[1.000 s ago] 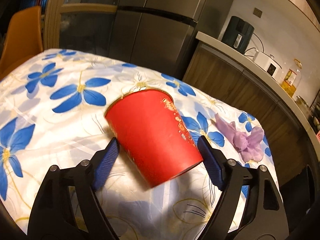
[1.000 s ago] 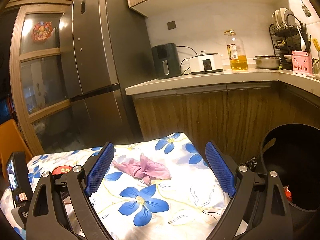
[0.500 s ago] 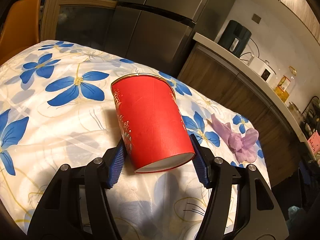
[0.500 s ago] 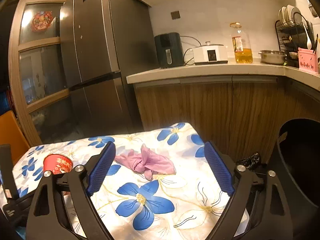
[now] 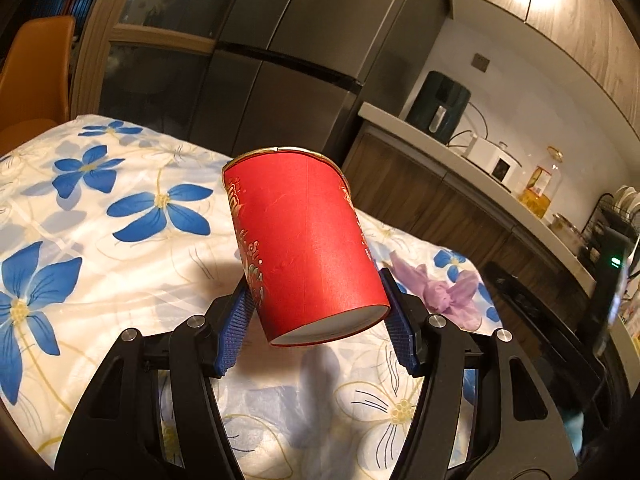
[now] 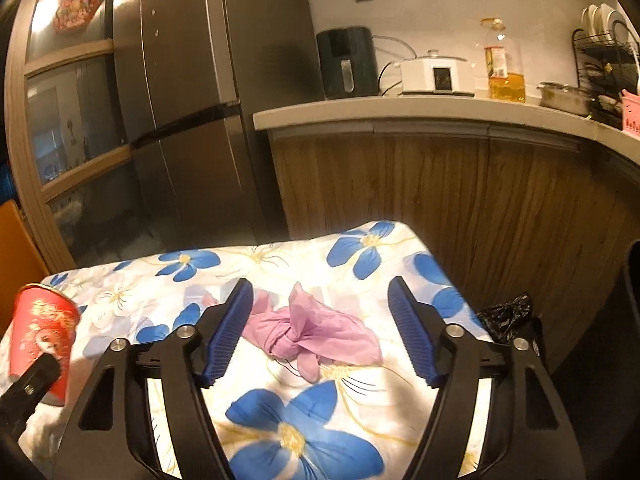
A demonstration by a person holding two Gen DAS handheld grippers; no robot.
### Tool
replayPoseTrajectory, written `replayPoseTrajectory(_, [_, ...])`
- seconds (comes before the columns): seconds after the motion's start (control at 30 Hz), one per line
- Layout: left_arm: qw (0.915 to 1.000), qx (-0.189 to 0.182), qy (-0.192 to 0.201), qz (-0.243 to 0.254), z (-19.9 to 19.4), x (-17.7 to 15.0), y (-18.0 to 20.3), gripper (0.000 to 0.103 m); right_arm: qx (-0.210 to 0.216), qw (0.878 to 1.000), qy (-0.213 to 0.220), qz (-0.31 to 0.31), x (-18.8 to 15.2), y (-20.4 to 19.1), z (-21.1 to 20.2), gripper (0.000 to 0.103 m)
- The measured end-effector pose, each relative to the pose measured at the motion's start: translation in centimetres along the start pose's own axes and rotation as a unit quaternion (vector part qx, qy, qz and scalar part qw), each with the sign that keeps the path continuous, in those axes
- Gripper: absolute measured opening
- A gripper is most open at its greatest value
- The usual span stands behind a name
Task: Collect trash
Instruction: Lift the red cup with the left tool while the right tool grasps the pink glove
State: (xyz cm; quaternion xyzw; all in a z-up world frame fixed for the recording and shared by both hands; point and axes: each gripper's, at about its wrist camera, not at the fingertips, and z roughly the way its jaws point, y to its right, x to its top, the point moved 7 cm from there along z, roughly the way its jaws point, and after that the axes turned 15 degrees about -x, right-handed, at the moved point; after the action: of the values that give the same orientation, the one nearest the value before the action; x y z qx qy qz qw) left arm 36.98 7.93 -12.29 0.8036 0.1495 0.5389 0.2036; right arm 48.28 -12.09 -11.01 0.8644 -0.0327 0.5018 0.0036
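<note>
My left gripper (image 5: 316, 320) is shut on a red paper cup (image 5: 304, 240) with gold print and holds it lifted above the table, tilted with its mouth away from me. The cup also shows at the far left of the right wrist view (image 6: 40, 340). A crumpled pink-purple glove (image 6: 308, 332) lies on the flowered tablecloth (image 6: 280, 420); it also shows in the left wrist view (image 5: 444, 292). My right gripper (image 6: 320, 328) is open, its blue pads either side of the glove and just above it.
A black trash bin (image 6: 632, 288) stands off the table's right edge, with a black bag (image 6: 508, 316) beside it. A wooden counter (image 6: 440, 120) with appliances and a steel fridge (image 6: 192, 100) stand behind. An orange chair (image 5: 32, 80) is at the far left.
My left gripper closed on the red cup and lifted it off the table. My right gripper moved forward and down over the pink glove, still open.
</note>
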Motion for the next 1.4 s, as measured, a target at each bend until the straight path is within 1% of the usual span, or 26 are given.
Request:
replayPoseTrajectory(0.13, [1.0,-0.004,0.003,0.003,-0.1,0.0,0.2,0.06,-0.003,1.0,-0.017,-0.004,-0.4,-0.5,1.6,0.06])
replayPoseTrajectory(0.27, [1.0,-0.007,0.004,0.004,0.0,0.0,0.2,0.06,0.002,0.999,-0.041,-0.012,-1.3,-0.9,2.9,0.043])
replayPoseTrajectory(0.3, [1.0,-0.007,0.003,0.004,0.0,0.0,0.2,0.06,0.003,0.999,-0.042,-0.013,-1.4,-0.9,3.0,0.042])
replayPoseTrajectory(0.4, [0.9999,-0.008,0.002,0.006,0.2,-0.2,0.2,0.06,0.011,0.999,-0.043,-0.017,-1.5,-1.2,3.1,0.026])
replayPoseTrajectory(0.43, [0.9999,-0.009,0.001,0.006,0.2,-0.1,0.2,0.06,0.016,0.999,-0.042,-0.018,-1.5,-1.3,3.0,0.014])
replayPoseTrajectory(0.47, [0.9999,-0.009,0.001,0.007,0.2,-0.1,0.2,0.06,0.019,0.999,-0.041,-0.018,-1.5,-1.4,2.9,0.007])
replayPoseTrajectory(0.5, [0.9999,-0.009,0.001,0.008,0.2,-0.1,0.2,0.06,0.022,0.999,-0.038,-0.017,-1.4,-1.4,2.8,0.007])
replayPoseTrajectory(0.53, [0.9999,-0.009,0.001,0.009,0.1,-0.1,0.2,0.059,0.025,0.999,-0.035,-0.016,-1.3,-1.5,2.6,0.003])
replayPoseTrajectory(0.73, [0.9998,-0.009,0.002,0.015,-0.1,0.0,0.6,0.06,0.029,0.999,0.003,-0.014,0.0,-1.1,0.0,0.002])
replayPoseTrajectory(0.87, [0.9996,-0.01,0.002,0.026,-0.5,0.1,1.4,0.06,0.035,0.999,0.016,-0.004,0.5,-0.1,-2.4,0.002])
replayPoseTrajectory(1.1, [0.9985,-0.024,0.008,0.048,-2.3,0.5,4.0,0.06,0.044,0.998,0.054,0.003,1.7,2.1,-7.9,0.002])
replayPoseTrajectory(1.27, [0.9972,-0.036,0.01,0.065,-4.0,0.5,6.3,0.06,0.054,0.995,0.082,0.007,2.0,4.0,-12.6,0.002])
replayPoseTrajectory(1.4, [0.9959,-0.048,0.012,0.076,-5.5,0.3,8.4,0.06,0.058,0.994,0.096,0.011,2.0,5.5,-15.7,0.002])
